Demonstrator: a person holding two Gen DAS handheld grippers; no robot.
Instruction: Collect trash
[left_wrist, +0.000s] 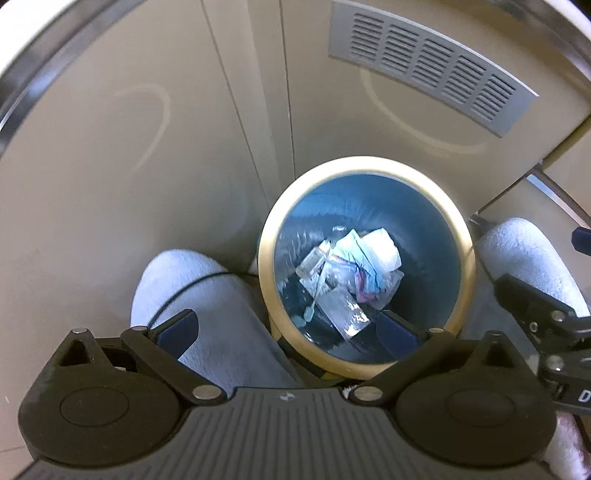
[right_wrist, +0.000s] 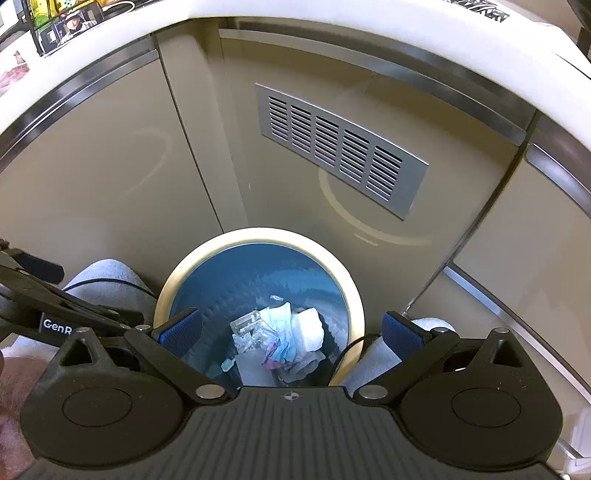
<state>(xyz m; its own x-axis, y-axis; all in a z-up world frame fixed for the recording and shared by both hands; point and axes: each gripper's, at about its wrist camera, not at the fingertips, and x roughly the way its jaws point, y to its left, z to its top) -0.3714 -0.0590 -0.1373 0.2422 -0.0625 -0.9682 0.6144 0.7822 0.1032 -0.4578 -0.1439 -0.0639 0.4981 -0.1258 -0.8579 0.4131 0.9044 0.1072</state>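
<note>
So the round trash bin (left_wrist: 365, 266) with the cream rim and blue liner is sitting on the floor right against the beige cabinet front (left_wrist: 110, 155), squeezed between the person's two knees in light grey trousers, left knee (left_wrist: 192, 295) touching one side of the rim and right knee (left_wrist: 528, 258) the other, so there's basically no room to come at the bin from the sides, only from straight above. Both grippers are hanging over the bin: the left gripper (left_wrist: 291, 328) is spread wide with nothing between its blue pads, and the right gripper (right_wrist: 291, 328) is also gaping wide and holding nothing. Down in the bin the trash pile (left_wrist: 351, 273) is lying on the bottom: crumpled white and pale blue paper, clear plastic bits, and a cotton-swab-looking stick (left_wrist: 314, 299). The left view is catching the right gripper's black linkage at the bin's right, while the right view is showing the left gripper poking in at the bin's left, plus the white countertop edge (right_wrist: 258, 13) above the bin with some colourful packaging (right_wrist: 66, 18) on it. A grey vent grille (right_wrist: 340, 151) is sitting on the cabinet above the bin, and a thin black cable (right_wrist: 351, 347) is draping over the rim.
</note>
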